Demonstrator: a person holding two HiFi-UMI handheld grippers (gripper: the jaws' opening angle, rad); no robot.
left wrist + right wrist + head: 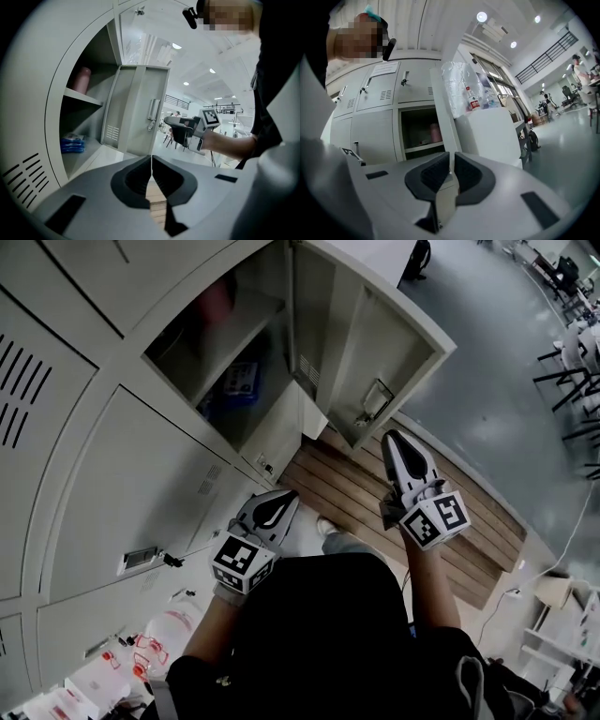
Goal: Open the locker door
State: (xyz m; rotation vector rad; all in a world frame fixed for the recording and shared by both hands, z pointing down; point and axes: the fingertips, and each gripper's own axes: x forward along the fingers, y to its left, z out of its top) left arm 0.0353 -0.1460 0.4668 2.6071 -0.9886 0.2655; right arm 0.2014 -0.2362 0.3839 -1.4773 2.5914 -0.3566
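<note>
**Grey hall floor point(487, 381) beside locker bank point(112, 474): door stood open, both tools empty**

Left gripper point(289, 497): jaws clenched pad to pad, nothing between them. It was held low, near the shut lockers below the open one, touching none that I could see.

Right gripper point(390, 437): jaws likewise pressed together on nothing. It hung just beside the latch handle point(375, 399), apparently apart from it.

Locker door point(375, 343) was swung well out from its compartment point(272, 427), its inner face turned toward the person. Behind it, the compartment held a blue packet point(230, 390) on the lower level and a pink object point(216, 296) on the shelf above. The neighbouring doors in the bank were shut.

Underfoot was a slatted wooden platform point(347, 493), running along the foot of the lockers.

Progress, as judged: the opening looked complete, with the door wide and the interior exposed. Nothing seemed left except drawing both tools clear
</note>
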